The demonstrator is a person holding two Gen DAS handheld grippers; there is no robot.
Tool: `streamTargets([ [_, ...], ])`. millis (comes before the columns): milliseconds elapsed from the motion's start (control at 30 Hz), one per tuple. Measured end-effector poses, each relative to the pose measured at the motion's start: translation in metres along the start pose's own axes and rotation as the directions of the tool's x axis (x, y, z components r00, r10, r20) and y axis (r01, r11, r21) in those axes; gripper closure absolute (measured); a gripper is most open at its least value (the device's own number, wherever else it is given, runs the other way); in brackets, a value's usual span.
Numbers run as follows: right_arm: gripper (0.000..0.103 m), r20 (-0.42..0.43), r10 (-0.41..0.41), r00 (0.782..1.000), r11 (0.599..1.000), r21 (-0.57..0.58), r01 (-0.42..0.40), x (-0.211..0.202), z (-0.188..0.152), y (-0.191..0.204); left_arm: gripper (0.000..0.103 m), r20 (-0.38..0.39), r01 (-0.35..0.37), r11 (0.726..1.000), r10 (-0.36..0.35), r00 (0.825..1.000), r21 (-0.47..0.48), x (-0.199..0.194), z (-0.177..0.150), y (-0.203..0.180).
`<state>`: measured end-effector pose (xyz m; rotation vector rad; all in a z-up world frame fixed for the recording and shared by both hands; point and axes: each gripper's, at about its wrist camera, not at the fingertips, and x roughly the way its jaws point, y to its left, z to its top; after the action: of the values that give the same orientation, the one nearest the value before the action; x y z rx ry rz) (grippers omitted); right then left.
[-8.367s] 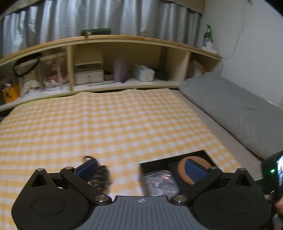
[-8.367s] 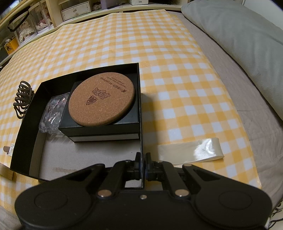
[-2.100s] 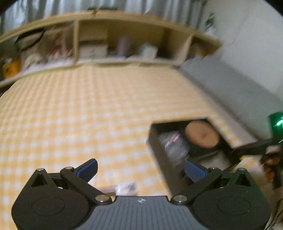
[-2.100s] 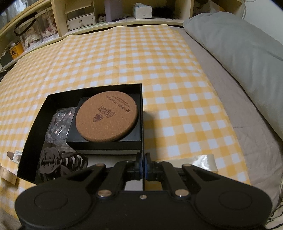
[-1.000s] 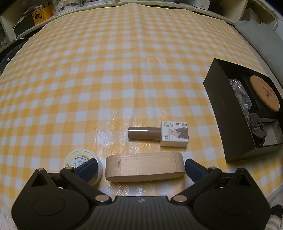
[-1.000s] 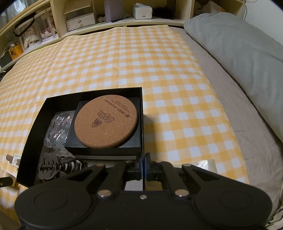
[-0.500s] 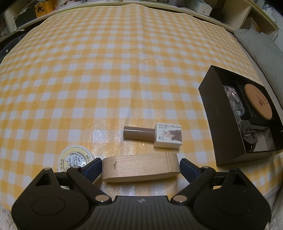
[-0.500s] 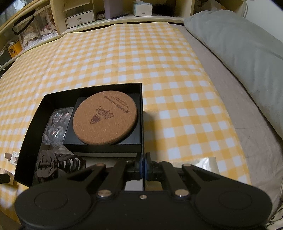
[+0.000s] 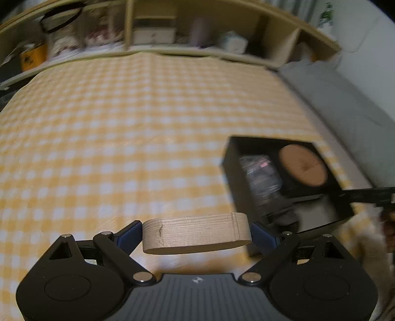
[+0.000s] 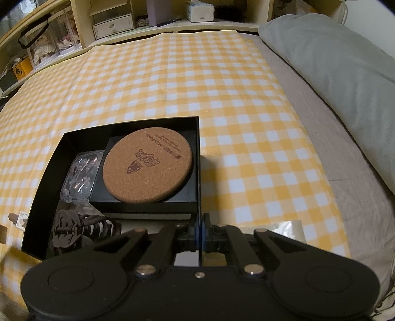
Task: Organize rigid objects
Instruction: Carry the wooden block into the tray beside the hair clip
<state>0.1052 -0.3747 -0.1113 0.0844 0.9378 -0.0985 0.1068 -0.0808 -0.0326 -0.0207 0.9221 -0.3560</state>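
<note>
My left gripper [image 9: 196,234] is shut on a long oval wooden piece [image 9: 196,233] and holds it in the air above the yellow checked cloth. The open black box [image 9: 227,158] lies ahead to the right. My right gripper [image 10: 199,234] is shut on the box's right wall [image 10: 198,172] at its near corner. In the box [image 10: 49,172] are a round cork coaster [image 10: 147,168] on a smaller black box, a clear plastic packet [image 10: 80,172] and a dark brown hair claw [image 10: 81,230].
A gel polish bottle [image 10: 18,218] lies on the cloth just left of the box. A strip of clear tape [image 10: 287,229] sits at the cloth's near right edge. A grey pillow [image 10: 333,69] lies on the right. Wooden shelves [image 10: 111,22] with small items run along the back.
My left gripper has closed on the wooden piece, lifted it off the cloth and swung up toward the box. The right gripper has kept its hold on the box wall.
</note>
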Motion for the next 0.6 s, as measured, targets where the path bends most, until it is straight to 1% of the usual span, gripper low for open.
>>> streamTargets([
  [133,0.100,-0.001,0.002,1.000,1.000,0.002,-0.002,0.000,0.000,0.000,0.010,0.020,0.081,0.997,-0.081,0.997,0.022,0.002,0.017,-0.023],
  [233,0.100,-0.002,0.003,1.000,1.000,0.002,-0.003,0.000,0.000,0.000,0.010,0.012,0.148,0.989,-0.149,0.989,0.015,0.011,0.033,-0.043],
  [333,0.100,-0.002,0.007,1.000,1.000,0.007,-0.007,0.001,0.000,-0.001,0.010,-0.006,0.189,0.982,-0.189,0.982,0.020,0.025,0.045,-0.063],
  [433,0.099,-0.004,0.013,1.000,1.000,0.014,-0.013,0.001,0.000,-0.001,0.010,-0.025,0.238,0.970,-0.237,0.971,0.047,0.038,0.046,-0.085],
  [533,0.099,-0.007,0.018,1.000,1.000,0.022,-0.018,0.001,0.000,-0.002,0.010,-0.035,0.297,0.949,-0.294,0.955,0.106,0.045,0.039,-0.105],
  [600,0.099,-0.009,0.024,1.000,0.999,0.031,-0.023,0.000,0.000,-0.004,0.010,-0.045,0.316,0.937,-0.313,0.949,0.147,0.050,0.033,-0.115],
])
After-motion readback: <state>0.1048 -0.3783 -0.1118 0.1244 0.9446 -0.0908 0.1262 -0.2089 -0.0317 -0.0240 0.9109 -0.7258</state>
